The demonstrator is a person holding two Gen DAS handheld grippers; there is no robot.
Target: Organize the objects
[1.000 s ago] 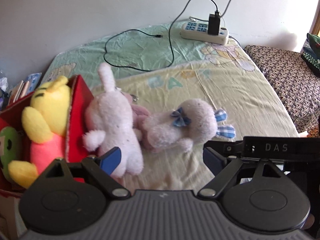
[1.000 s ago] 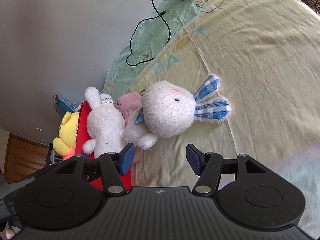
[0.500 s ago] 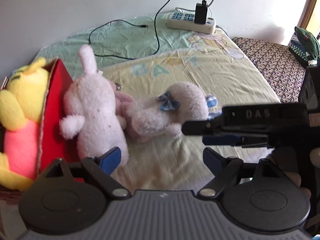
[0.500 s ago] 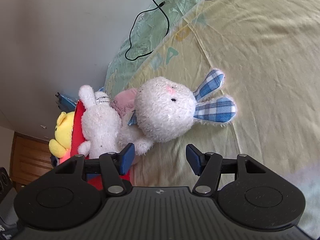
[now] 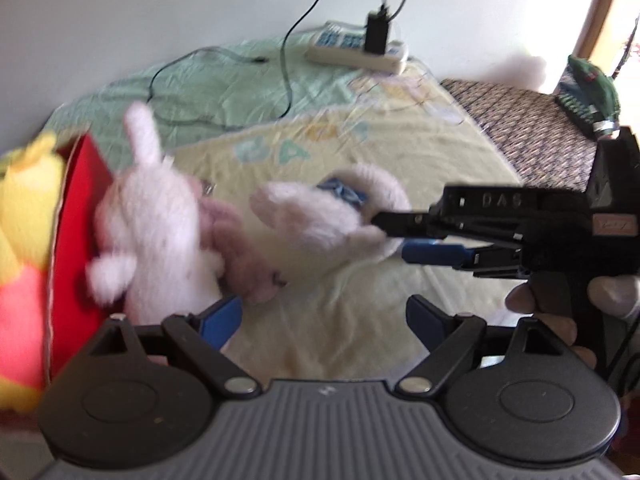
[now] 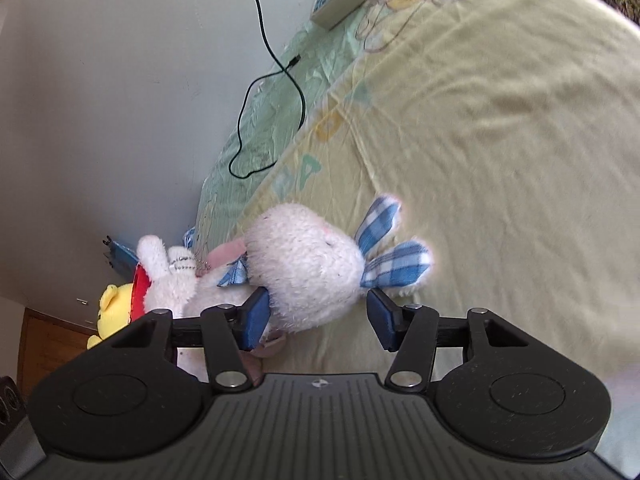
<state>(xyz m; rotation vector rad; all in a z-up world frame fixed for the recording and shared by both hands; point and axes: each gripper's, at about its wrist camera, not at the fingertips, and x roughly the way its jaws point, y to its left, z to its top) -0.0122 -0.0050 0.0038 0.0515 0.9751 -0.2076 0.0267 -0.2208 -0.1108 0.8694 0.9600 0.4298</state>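
A white bunny plush (image 6: 308,268) with blue checked ears (image 6: 396,260) lies on the yellow sheet (image 6: 500,140). My right gripper (image 6: 320,318) is open, and its blue pads (image 6: 256,316) straddle the bunny's head. In the blurred left wrist view the right gripper (image 5: 394,236) comes in from the right onto the bunny (image 5: 320,220). A second white plush (image 5: 152,216) leans against a red box (image 5: 76,216) holding a yellow bear (image 5: 24,240). Between the two white toys lies a pink plush (image 5: 240,256). My left gripper (image 5: 324,320) hovers open over the sheet, holding nothing.
A white power strip (image 5: 356,50) with a black charger and a black cable (image 5: 288,76) lie at the back by the wall. A dark patterned cover (image 5: 520,120) and a green object (image 5: 592,88) are at the right. A hand (image 5: 532,300) holds the right gripper.
The right gripper has moved forward, so the bunny's head now sits between its open fingers. The left view has shifted and blurred, and the right gripper reaches further left in it.
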